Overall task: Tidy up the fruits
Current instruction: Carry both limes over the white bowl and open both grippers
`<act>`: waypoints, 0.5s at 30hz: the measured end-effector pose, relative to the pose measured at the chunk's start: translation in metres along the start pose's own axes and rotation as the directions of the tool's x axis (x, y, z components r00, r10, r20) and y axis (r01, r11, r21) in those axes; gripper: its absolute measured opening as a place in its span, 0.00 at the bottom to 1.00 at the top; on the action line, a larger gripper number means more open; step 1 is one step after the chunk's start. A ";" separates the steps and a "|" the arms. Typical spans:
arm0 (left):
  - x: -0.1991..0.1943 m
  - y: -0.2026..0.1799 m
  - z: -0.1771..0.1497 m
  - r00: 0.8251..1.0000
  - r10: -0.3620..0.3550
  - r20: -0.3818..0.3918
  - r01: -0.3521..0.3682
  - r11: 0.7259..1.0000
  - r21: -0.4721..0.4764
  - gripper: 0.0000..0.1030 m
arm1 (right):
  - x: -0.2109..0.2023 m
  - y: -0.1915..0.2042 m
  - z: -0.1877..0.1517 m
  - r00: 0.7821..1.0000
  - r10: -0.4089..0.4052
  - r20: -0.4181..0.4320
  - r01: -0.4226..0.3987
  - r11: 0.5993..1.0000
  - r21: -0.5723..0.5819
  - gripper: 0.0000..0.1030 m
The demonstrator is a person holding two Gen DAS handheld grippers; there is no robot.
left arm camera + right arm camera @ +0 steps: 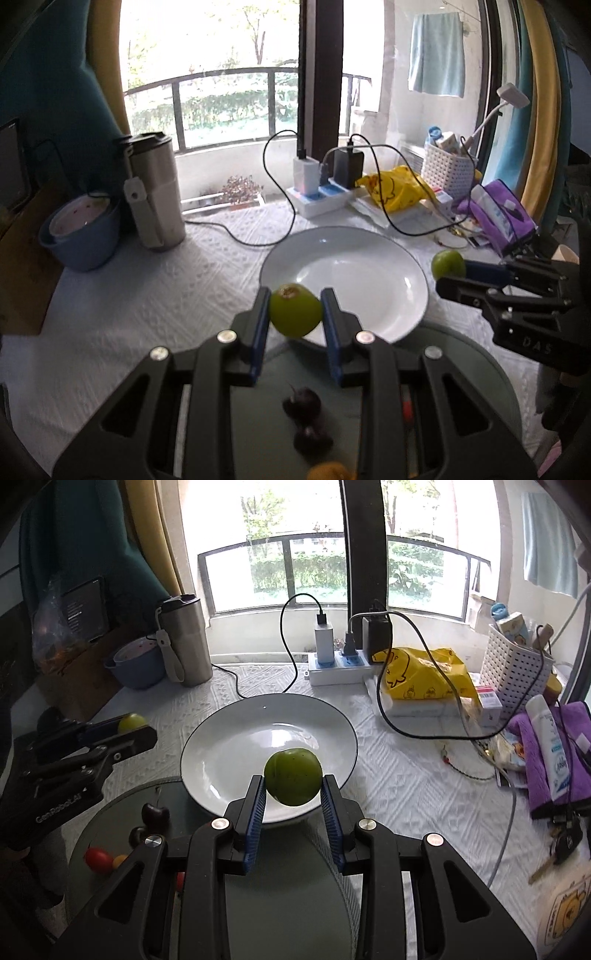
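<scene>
Each gripper is clamped on a green fruit: the left gripper (295, 314) holds one (294, 310) just above the near rim of the white plate (369, 251), and the right gripper (293, 794) holds another (293, 776) over the plate's near half. The plate is bare, while cherries (155, 814) and small tomatoes (98, 860) lie on the dark tray (288, 904), so the sorting looks barely begun. The plate's middle is open for both drops, with cables (380, 701) and clutter well behind.
</scene>
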State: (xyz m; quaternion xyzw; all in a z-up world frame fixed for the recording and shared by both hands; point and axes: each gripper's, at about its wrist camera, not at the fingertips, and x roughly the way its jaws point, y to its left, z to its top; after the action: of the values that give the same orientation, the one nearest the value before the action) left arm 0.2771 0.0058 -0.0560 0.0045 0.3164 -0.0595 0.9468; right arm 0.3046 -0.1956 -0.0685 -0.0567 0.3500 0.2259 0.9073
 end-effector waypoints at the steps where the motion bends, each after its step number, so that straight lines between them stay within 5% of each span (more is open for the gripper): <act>1: 0.004 0.000 0.001 1.000 -0.003 -0.003 0.003 1.000 0.000 0.28 | 0.002 0.000 0.001 1.000 0.000 -0.002 0.000 1.000 -0.003 0.32; 15: 0.065 0.013 0.018 0.985 -0.104 -0.135 0.096 0.993 -0.067 0.28 | 0.046 -0.003 0.025 1.000 0.025 -0.017 -0.025 0.999 -0.029 0.32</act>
State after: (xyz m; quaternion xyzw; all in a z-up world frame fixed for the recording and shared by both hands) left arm 0.3411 0.0108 -0.0812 -0.0357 0.3829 -0.0971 0.9180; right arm 0.3513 -0.1752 -0.0799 -0.0672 0.3548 0.2419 0.9006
